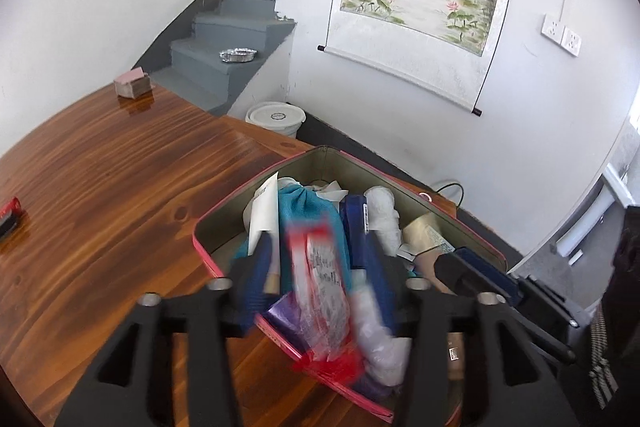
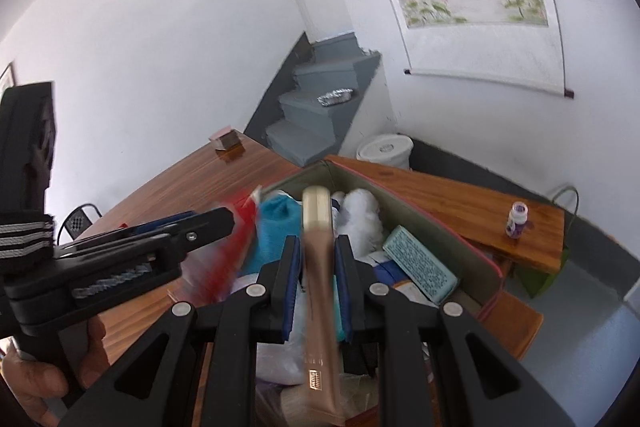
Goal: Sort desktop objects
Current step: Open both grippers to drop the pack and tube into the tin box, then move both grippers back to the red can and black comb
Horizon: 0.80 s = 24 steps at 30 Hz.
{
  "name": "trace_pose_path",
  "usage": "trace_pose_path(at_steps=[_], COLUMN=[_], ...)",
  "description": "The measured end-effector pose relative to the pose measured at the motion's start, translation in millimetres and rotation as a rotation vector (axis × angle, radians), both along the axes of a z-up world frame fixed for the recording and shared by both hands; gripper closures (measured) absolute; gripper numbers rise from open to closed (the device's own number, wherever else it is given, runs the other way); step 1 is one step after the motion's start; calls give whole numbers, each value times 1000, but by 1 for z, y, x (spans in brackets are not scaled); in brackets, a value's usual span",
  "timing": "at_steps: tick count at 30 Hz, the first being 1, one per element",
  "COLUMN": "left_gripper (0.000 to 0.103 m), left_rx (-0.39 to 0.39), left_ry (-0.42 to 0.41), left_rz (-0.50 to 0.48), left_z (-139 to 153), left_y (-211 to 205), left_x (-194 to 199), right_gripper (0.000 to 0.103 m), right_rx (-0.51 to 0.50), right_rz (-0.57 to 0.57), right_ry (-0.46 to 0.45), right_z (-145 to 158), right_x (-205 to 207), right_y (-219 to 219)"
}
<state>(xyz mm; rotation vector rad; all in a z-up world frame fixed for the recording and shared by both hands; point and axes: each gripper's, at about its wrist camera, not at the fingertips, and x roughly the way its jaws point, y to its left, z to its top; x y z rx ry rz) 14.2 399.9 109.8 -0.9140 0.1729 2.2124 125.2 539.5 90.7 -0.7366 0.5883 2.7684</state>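
A pink-rimmed tin box (image 1: 336, 157) sits on the wooden table (image 1: 100, 179), filled with mixed items: a teal cloth (image 1: 308, 205), white wads and a blue box. My left gripper (image 1: 320, 267) is over the box; a blurred red-and-clear plastic packet (image 1: 324, 287) is between its blue-padded fingers, which stand apart. My right gripper (image 2: 318, 255) is shut on a gold tube (image 2: 318, 267) above the same box (image 2: 440, 231). The left gripper (image 2: 160, 239) shows in the right wrist view, with the red packet (image 2: 236, 247).
A stack of cards (image 1: 132, 83) stands at the table's far corner. A red and black object (image 1: 10, 213) lies at the left edge. A small purple bottle (image 2: 517, 219) stands on a wooden bench (image 2: 460, 203). A white bucket (image 1: 276, 117) is on the floor.
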Motion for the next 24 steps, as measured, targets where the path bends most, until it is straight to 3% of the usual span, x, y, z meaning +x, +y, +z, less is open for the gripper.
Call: trace_pose_path(at_steps=[2,5,7,9,14,24], left_gripper=[39,39,38,38,37,37], left_rx=[26,39,41,35,-5,-5], left_ry=[14,37,52,70,118,98], left_rz=[11,21,36,51,100,275], left_z=[3,9,12,14,15,8], left_y=[-8,-16,-23,-30,-52,-131], left_x=[0,0,-1,0,-2,-27], right_gripper=[82,71,51,41,37,26], right_rx=[-2,-5,-13,0,17,106], right_rz=[-2,-6,-13,-26,8,121], right_ry=[-11,-17,-2,16,29,79], right_z=[-2,-1,2,7,13,31], right_x=[-2,-5,-5,-5,-9,-29], right_y=[1,0,-1,-6,-26,-89])
